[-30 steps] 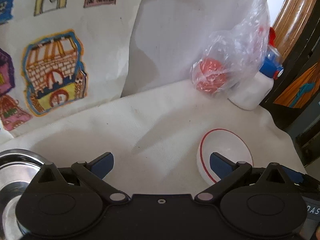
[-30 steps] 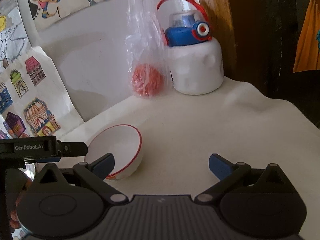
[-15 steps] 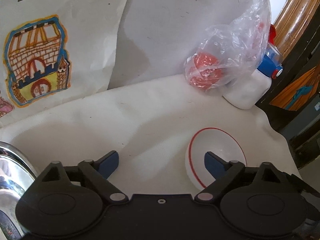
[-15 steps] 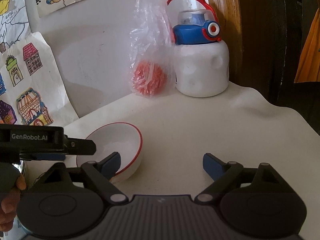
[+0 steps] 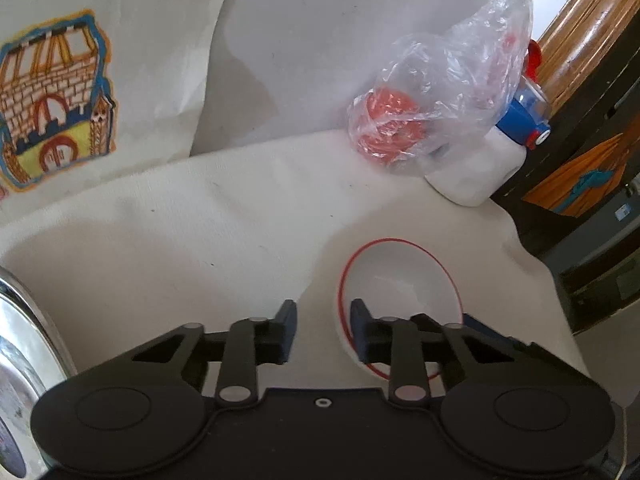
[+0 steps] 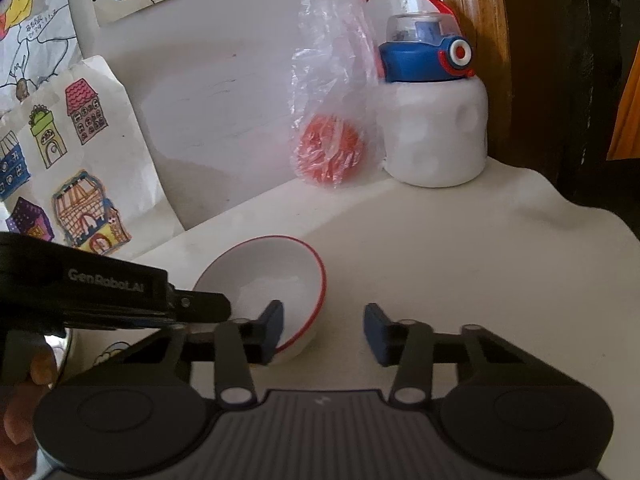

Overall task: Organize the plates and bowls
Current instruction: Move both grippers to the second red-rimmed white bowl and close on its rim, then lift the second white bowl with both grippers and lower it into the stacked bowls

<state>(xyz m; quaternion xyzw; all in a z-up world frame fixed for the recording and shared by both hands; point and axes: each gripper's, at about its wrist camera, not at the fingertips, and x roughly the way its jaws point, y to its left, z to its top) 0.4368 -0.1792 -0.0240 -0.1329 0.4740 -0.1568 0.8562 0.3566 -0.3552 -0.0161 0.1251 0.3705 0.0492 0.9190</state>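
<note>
From the left wrist view, the left gripper point(image 5: 323, 330) was closing, its jaws narrow, astride the near-left rim of the white bowl point(image 5: 404, 280): one blue finger point(image 5: 287, 330) outside, the other inside. Whether the pads pressed the rim could not be told. The bowl stood upright on the white tablecloth point(image 5: 200, 220). Beyond the bowl lay a plastic bag point(image 5: 432, 96), a bottle point(image 5: 476, 172) just beside it. Left of the bowl, a steel plate's point(image 5: 24, 344) edge showed.

From the right wrist view, the right gripper point(image 6: 323, 330) was closing too, jaws partly apart over bare cloth, holding nothing. Its left finger point(image 6: 272, 330) sat by the bowl's point(image 6: 272, 272) near rim, the other well right. The left gripper's black body point(image 6: 100, 288) reached to the bowl's left rim. Bag point(image 6: 332, 120) and bottle point(image 6: 434, 120) stood behind the bowl, against the wall.
</note>
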